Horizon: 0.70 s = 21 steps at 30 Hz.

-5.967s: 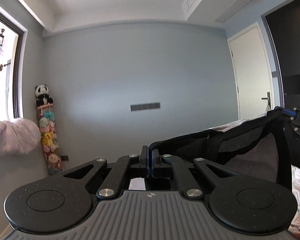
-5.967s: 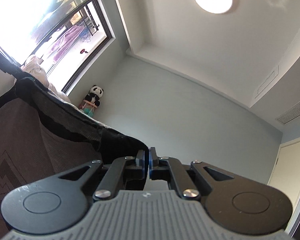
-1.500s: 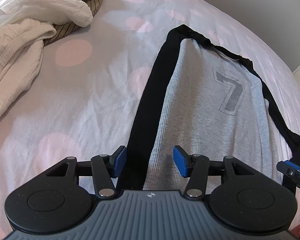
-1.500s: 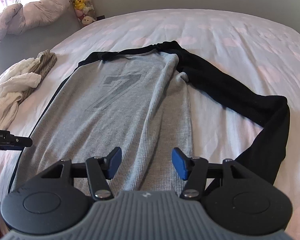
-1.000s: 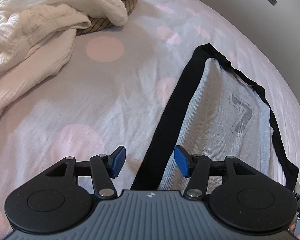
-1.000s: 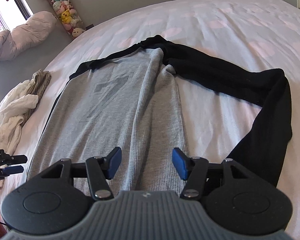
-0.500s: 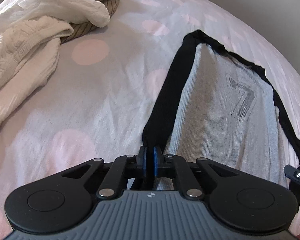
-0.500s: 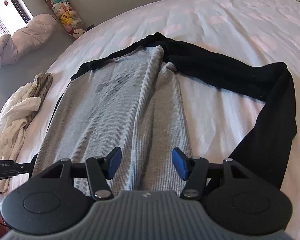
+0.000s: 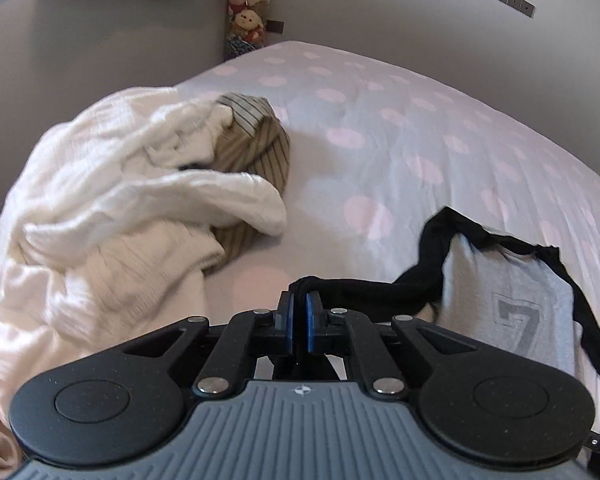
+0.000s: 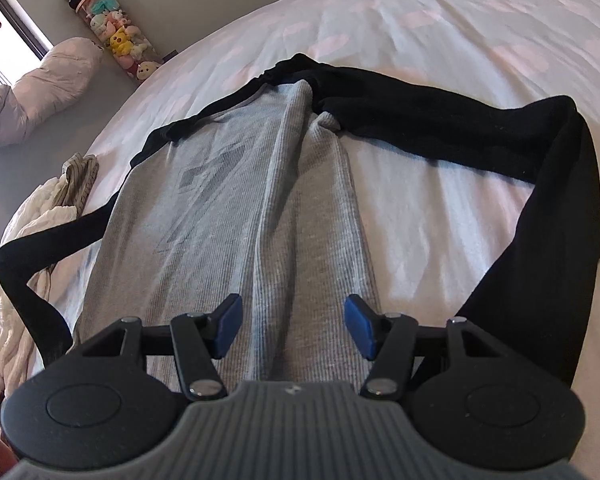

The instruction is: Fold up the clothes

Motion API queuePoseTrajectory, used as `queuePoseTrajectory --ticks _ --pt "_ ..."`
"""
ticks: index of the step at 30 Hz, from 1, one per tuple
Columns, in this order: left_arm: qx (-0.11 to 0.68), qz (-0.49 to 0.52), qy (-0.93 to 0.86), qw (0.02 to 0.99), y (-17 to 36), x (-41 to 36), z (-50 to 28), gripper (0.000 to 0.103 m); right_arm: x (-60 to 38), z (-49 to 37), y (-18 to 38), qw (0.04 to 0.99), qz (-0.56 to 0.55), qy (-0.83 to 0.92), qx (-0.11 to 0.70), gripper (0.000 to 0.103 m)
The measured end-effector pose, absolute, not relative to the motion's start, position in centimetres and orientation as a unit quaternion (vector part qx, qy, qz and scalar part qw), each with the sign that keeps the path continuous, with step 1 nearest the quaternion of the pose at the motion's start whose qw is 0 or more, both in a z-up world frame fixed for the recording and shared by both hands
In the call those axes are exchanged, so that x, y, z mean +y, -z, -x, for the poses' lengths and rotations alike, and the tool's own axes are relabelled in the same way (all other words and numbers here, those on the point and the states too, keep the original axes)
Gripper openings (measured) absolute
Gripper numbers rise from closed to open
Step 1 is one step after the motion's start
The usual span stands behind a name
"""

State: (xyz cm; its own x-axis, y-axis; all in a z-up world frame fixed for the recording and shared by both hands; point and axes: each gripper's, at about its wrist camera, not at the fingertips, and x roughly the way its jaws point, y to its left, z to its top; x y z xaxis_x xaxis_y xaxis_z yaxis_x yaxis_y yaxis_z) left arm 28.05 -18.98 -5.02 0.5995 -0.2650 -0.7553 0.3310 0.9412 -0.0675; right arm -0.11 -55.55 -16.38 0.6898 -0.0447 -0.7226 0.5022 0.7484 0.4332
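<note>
We see left gripper pinching the black sleeve lifted beside the shirt; right gripper spread over its hem, hem hidden

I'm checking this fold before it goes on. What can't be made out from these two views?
- Left wrist: the end of the black sleeve vanishes between the shut pads of the left gripper, so the depth of the bite is hidden.
- Right wrist: the hem of the grey shirt is covered by the body of the open right gripper.
- Right wrist: the printed 7 is smeared by motion blur.
- Left wrist: the white clothes pile is blurred and cut by the left edge.
</note>
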Motion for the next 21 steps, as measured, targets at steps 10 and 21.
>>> queuePoseTrajectory --ticks 10,21 --pt "0.414 -0.124 0.077 0.898 7.8 -17.4 -35.9 0.004 -56.2 -0.3 17.0 0.861 -0.335 0.153 0.351 0.063" --pt "0.381 -0.125 0.110 0.910 8.8 -19.3 -32.6 0.043 -56.7 1.2 15.2 0.868 -0.333 0.175 0.323 0.065"
